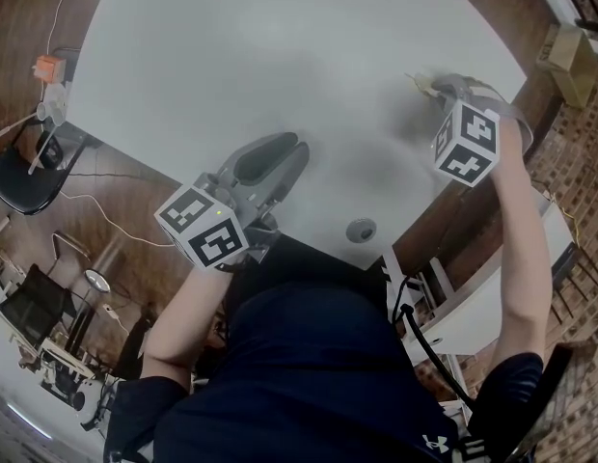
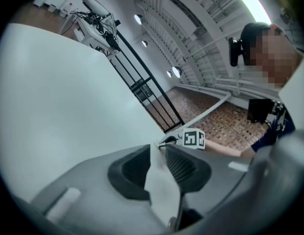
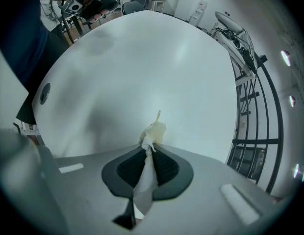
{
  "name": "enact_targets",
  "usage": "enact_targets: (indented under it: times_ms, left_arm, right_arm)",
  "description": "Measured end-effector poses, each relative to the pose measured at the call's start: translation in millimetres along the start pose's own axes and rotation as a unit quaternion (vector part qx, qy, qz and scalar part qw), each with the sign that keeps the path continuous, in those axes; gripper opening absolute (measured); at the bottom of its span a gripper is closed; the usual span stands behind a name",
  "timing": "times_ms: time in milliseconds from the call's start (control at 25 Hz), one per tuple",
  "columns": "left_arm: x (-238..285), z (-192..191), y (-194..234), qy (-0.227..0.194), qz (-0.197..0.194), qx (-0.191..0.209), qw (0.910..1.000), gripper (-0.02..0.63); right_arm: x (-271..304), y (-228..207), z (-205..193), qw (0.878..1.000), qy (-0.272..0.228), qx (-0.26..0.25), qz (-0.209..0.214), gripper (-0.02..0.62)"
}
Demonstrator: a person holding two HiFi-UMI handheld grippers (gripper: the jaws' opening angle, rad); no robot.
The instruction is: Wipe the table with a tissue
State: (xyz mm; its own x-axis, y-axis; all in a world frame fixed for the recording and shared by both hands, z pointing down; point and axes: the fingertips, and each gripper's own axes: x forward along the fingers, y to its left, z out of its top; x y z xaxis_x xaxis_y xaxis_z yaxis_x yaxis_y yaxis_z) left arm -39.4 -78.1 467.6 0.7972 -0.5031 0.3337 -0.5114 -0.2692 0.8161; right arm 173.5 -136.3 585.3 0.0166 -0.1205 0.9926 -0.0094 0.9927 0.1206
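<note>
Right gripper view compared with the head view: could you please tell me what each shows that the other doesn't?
Only the right gripper view: the right gripper seen along its jaws, shut on the tissue, which bunches past the tips; a black railing beyond the table.
Only the head view: that gripper's marker cube, the arm holding it, a cardboard box.
Both: the white table and the round hole near its edge.

We read no words or numbers. A small white logo (image 1: 434,443) sat on the dark shirt (image 1: 318,374), lower right of the head view; the left gripper (image 1: 285,157) and right gripper (image 1: 442,89) bore only square-marker cubes.
</note>
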Motion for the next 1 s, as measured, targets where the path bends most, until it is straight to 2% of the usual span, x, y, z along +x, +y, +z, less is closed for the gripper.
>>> enact_targets:
  times_ms: [640, 1000]
  left_arm:
    - [-34, 18, 28, -0.02, 0.008, -0.014, 0.9997, 0.098]
    - [-52, 18, 41, -0.034, 0.02, -0.028, 0.9988, 0.095]
  right_arm:
    - [5, -15, 51, 0.999, 0.007, -0.038, -0.01, 0.017]
    - [4, -25, 88, 0.998, -0.016, -0.055, -0.022, 0.017]
